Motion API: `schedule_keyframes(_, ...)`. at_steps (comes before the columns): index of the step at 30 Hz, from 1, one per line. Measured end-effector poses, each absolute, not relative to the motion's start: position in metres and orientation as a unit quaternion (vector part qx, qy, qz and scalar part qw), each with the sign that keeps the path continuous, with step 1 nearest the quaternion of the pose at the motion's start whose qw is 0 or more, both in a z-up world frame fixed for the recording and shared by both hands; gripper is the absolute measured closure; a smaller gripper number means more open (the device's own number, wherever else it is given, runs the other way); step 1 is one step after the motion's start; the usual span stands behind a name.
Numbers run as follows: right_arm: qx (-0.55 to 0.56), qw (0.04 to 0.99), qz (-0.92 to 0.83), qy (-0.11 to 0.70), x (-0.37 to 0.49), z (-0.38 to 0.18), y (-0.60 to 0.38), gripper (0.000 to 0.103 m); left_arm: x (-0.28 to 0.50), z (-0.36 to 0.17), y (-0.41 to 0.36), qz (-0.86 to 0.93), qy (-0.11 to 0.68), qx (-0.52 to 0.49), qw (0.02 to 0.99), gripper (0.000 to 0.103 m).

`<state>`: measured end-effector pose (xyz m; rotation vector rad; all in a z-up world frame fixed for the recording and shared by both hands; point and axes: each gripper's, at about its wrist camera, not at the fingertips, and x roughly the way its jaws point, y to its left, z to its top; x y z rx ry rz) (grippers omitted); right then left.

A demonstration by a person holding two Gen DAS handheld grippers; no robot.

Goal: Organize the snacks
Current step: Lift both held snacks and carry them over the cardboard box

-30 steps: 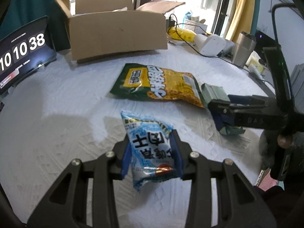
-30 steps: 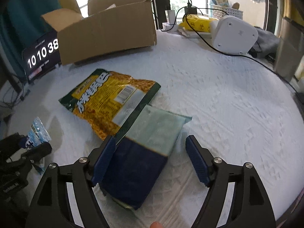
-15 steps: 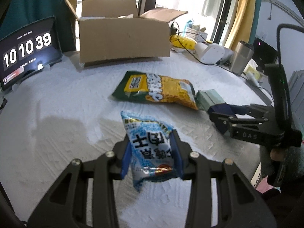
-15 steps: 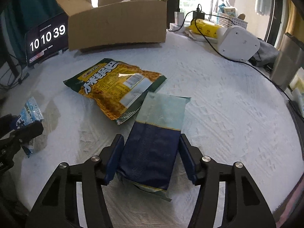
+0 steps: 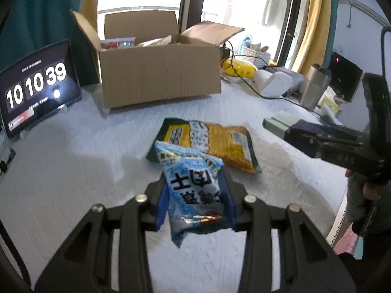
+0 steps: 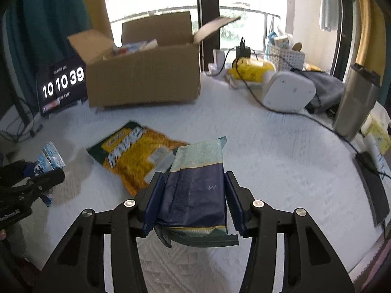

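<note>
White table (image 5: 73, 171) — cardboard box (image 5: 158, 78) contents mostly hidden, blurred.

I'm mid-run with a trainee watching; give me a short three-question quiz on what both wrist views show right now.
1. True or false: the yellow and green snack bag lies flat on the white textured tabletop.
2. Which is clamped in the left gripper? A) pale blue snack packet B) dark blue and mint green pack C) steel tumbler
3. What shows inside the open brown cardboard box?

Key: 1 true. 2 A. 3 Other packets already lie inside.
</note>
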<state>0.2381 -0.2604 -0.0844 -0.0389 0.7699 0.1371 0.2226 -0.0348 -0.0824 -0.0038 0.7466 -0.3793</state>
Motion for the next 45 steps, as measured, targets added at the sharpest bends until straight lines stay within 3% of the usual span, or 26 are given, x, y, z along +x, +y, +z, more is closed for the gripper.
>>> schedule_keyframes(45,-0.058,0.967,0.148,0.198,0.414,0.047,-0.232,0.051,0.383,0.053,-0.009,-0.076,0.209,0.032,0.974,0.064)
